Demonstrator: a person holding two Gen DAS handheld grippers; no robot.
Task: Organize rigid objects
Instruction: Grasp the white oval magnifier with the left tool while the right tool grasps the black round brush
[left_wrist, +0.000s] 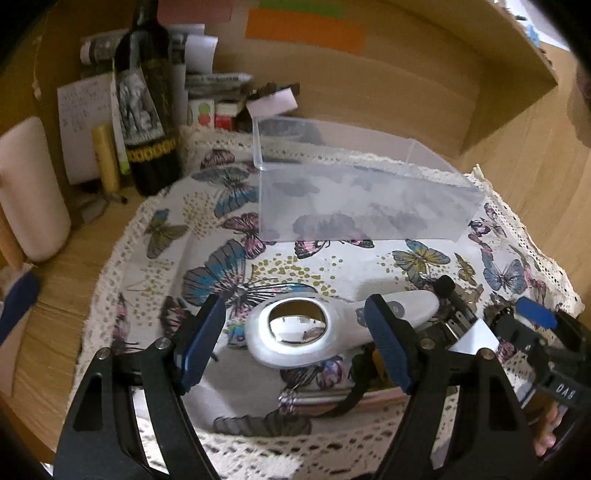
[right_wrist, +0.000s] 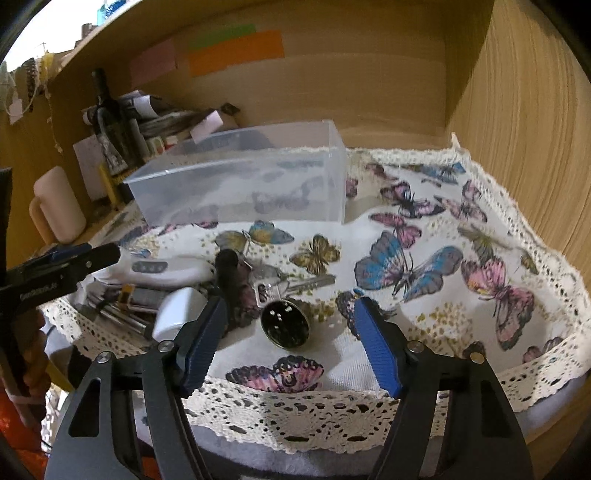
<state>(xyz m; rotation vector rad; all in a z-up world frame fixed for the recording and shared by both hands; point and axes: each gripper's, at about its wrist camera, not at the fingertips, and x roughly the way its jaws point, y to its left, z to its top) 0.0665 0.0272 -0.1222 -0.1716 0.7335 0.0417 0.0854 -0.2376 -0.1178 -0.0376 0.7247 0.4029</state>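
A white handheld magnifier (left_wrist: 295, 332) lies on the butterfly cloth (left_wrist: 221, 229). My left gripper (left_wrist: 295, 317) is open, its jaws on either side of the magnifier's lens end. The magnifier's handle also shows in the right wrist view (right_wrist: 159, 267). A clear plastic box (left_wrist: 354, 199) stands empty behind on the cloth; it also shows in the right wrist view (right_wrist: 240, 184). My right gripper (right_wrist: 288, 317) is open around a round dark metal disc (right_wrist: 284, 324). A key (right_wrist: 295, 286), a black cylinder (right_wrist: 229, 273) and a white block (right_wrist: 177, 314) lie close by.
A dark bottle (left_wrist: 147, 110), papers and small boxes crowd the back left corner. A pink cup (left_wrist: 29, 192) stands at the left. Wooden shelf walls (right_wrist: 517, 147) close in behind and to the right. Several metal bits (right_wrist: 122, 306) lie under the magnifier handle.
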